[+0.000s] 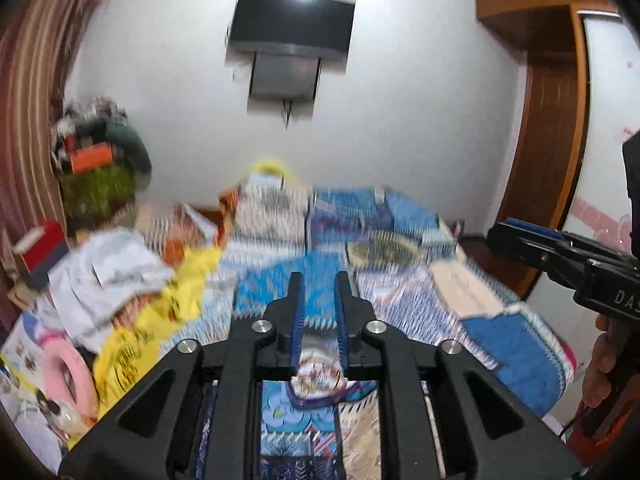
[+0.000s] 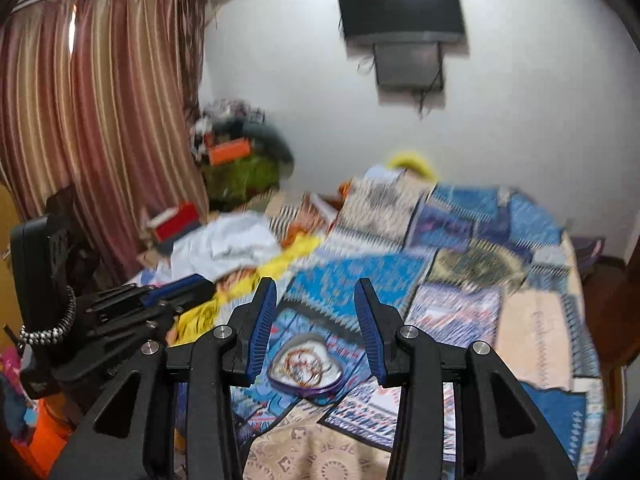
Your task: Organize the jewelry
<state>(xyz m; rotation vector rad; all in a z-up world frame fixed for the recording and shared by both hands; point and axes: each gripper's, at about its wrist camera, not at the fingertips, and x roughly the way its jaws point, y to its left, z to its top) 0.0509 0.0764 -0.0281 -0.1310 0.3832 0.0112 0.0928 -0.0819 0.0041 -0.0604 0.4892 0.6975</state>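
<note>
Jewelry point(image 2: 306, 364) is seen as a tangle of thin bangles and chains inside a heart-shaped tray point(image 2: 280, 380) with a purple rim, set on the patchwork bedspread point(image 2: 532, 320). The right gripper point(image 2: 316, 320) is held above and short of the tray, its jaws spread wide, nothing between them; the tray is framed between the blue pads in the right wrist view. The left gripper point(image 1: 319, 308) is held low near the tray, its jaws only narrowly parted; in the left wrist view the tray's near edge point(image 1: 320, 372) appears just under the pads, but whether anything is pinched cannot be told through the blur. Both views are smeared, so fine detail of the pieces is lost. No piece appears lifted out yet; sorting is judged to be at its start. Risks from here: several tangled loops could be snagged at once if a jaw is closed on the pile, dragging the rest out onto the bedspread, where thin pieces would be hard to spot against the busy pattern. The light tray could be tipped or slid on the soft bedding if it is pressed on one rim. The two grippers are close and could be knocked together over the tray. Clutter point(image 1: 120, 276) at the bed's left edge is well apart from it.
</note>
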